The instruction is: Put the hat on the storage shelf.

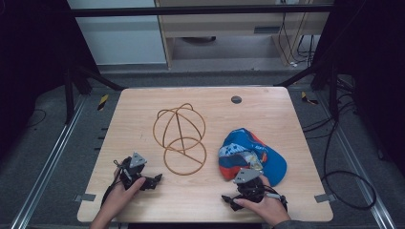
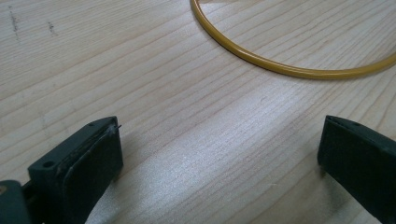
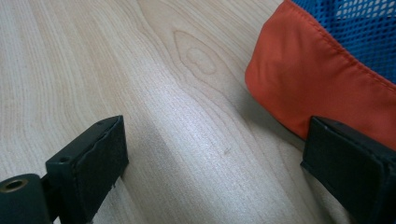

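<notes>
High view: cap (image 1: 251,153) lies at 5 o'clock on the worktop (image 1: 267,107), wire frame (image 1: 180,138) central. Right claw (image 3: 212,158) wide, empty, cap's orange edge at 2 o'clock. Left claw (image 2: 219,161) wide, empty, wire hoop at 1 o'clock.

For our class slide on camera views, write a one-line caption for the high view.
Two open grippers, left and right, rest on a wooden table near a wire frame and a cap.
</notes>
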Demonstrator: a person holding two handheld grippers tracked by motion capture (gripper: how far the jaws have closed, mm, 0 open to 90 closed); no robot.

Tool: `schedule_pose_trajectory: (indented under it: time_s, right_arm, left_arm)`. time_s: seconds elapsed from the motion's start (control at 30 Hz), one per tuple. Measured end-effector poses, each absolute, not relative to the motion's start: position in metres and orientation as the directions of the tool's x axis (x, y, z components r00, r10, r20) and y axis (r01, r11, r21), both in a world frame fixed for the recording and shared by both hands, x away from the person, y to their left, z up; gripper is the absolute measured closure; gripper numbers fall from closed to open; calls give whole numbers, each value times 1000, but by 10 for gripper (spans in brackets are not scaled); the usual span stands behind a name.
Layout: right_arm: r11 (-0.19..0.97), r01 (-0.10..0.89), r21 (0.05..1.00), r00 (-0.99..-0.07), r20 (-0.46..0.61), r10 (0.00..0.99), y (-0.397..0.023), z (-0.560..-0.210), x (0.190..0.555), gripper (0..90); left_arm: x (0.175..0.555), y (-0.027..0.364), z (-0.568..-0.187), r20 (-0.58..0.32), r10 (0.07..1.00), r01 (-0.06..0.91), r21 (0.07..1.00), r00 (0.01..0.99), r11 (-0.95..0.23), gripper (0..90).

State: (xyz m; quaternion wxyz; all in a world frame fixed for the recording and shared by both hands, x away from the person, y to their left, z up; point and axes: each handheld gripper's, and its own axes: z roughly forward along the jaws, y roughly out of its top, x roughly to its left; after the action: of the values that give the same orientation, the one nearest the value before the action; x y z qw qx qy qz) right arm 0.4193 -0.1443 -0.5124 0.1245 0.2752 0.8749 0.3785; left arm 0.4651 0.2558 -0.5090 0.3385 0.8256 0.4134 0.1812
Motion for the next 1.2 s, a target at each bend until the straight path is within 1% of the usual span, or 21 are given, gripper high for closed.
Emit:
schedule_pose_trajectory:
  time_s: [0.37, 0.43, 0.47, 0.57, 0.6, 0.63, 0.77, 0.87, 0.9, 0.93, 0.97, 1.03, 1.2]
  right_arm:
    - [551, 403, 731, -801, -9, 598, -147, -512, 420, 69]
    - [555, 408, 725, -800, -10, 600, -148, -511, 421, 79]
    - [558, 418, 717, -794, -10, 607, -149, -510, 421, 101]
    - [556, 415, 720, -794, -13, 608, -150, -507, 419, 114]
    - [514, 413, 752, -789, 12, 615, -154, -501, 418, 126]
    - [499, 414, 762, -784, 21, 620, -156, -498, 417, 134]
    - [503, 411, 760, -773, -1, 634, -165, -487, 414, 146]
    - [527, 393, 754, -762, -54, 645, -181, -465, 414, 158]
    - [527, 393, 754, -762, -54, 645, -181, -465, 414, 158]
    - [532, 393, 750, -753, -70, 654, -190, -454, 418, 169]
    - [532, 393, 750, -753, -70, 654, -190, -454, 418, 169]
    - [539, 414, 733, -739, -74, 669, -201, -443, 425, 168]
    - [567, 480, 670, -713, -79, 697, -219, -431, 447, 149]
  left_arm:
    - [465, 256, -509, 20, 807, 561, 709, 591, -428, 0]
    - [465, 256, -509, 20, 807, 560, 709, 591, -428, 0]
    - [465, 256, -509, 25, 805, 558, 708, 593, -433, 0]
    - [465, 256, -509, 24, 805, 558, 709, 593, -432, 0]
    - [464, 256, -509, 24, 804, 558, 709, 594, -432, 0]
    - [464, 256, -509, 24, 804, 557, 709, 594, -432, 0]
    - [464, 256, -509, 22, 805, 557, 711, 593, -430, 0]
    - [464, 256, -509, 22, 805, 557, 711, 592, -429, 0]
    - [464, 256, -509, 22, 805, 557, 711, 592, -429, 0]
    - [464, 256, -509, 22, 805, 557, 711, 592, -429, 0]
    - [464, 256, -509, 22, 805, 557, 711, 592, -429, 0]
    - [464, 256, -509, 22, 805, 557, 711, 593, -429, 0]
    - [464, 256, -509, 22, 805, 557, 711, 593, -429, 0]
